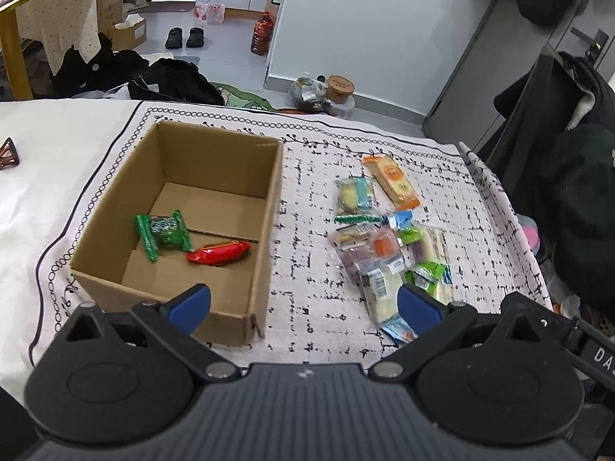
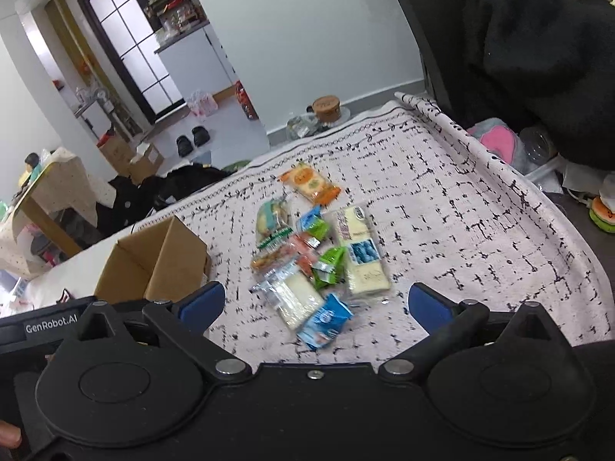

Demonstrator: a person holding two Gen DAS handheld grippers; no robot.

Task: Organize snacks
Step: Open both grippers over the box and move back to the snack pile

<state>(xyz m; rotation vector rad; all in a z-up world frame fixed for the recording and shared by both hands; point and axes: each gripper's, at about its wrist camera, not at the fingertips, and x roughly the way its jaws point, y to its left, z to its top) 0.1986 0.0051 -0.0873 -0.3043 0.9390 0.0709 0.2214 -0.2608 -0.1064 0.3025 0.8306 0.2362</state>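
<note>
Both tools (image 1: 303,309) (image 2: 315,305) wide apart, empty, above snack pile (image 2: 307,253).

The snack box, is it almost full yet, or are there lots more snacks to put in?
Not nearly full. The cardboard box holds only two: a green-wrapped snack and a red-wrapped one. Nothing is in hand: the left claw and right claw are both open and empty. Most of the job is left: the snack pile and the orange packet still lie on the cloth.
</note>
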